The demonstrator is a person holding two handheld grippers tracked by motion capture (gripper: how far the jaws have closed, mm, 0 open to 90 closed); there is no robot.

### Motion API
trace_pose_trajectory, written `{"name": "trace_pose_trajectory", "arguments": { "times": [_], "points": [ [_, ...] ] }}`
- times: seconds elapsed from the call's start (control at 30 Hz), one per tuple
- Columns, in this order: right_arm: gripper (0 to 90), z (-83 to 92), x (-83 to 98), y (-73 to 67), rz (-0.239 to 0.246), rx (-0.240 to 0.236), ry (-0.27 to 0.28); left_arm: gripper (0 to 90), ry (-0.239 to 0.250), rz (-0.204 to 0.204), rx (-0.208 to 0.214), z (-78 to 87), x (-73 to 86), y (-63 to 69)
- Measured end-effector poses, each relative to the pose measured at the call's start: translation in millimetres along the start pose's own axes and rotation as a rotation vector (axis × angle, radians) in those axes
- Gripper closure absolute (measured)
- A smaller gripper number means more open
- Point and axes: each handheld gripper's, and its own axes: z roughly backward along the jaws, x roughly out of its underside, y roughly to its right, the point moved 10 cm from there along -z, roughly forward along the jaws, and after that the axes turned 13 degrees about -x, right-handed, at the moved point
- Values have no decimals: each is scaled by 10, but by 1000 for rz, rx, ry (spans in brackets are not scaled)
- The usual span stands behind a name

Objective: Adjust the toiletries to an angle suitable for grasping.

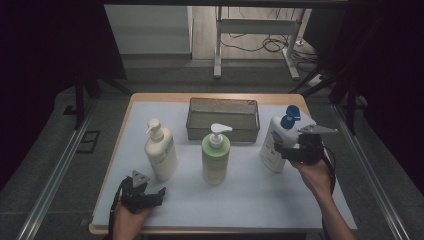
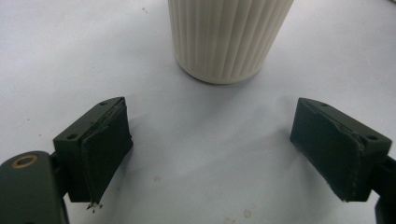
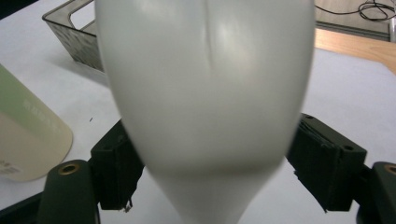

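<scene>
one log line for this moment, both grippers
right gripper: shut on blue-capped bottle, tilted | left gripper: open, near cream bottle

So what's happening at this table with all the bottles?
A person holds a claw in each hand. The right claw has its jaws on either side of the white bottle with the blue flip cap, which leans over. The left claw rests open on the white table cover, just short of the ribbed cream pump bottle. A green pump bottle stands between them, with a grey mesh basket behind.
</scene>
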Motion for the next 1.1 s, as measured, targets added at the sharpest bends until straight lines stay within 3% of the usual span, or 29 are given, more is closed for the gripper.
{"name": "trace_pose_trajectory", "arguments": {
  "times": [0.4, 0.57, 1.1],
  "points": [
    [303, -123, -135, -36, 19, 8, -8, 119, 0, 0, 0, 0, 0, 0],
    [379, -138, -153, -41, 35, 26, -13, 119, 0, 0, 0, 0, 0, 0],
    [395, -59, -153, -83, 45, 35, -28, 119, 0, 0, 0, 0, -1, 0]
  ]
}}
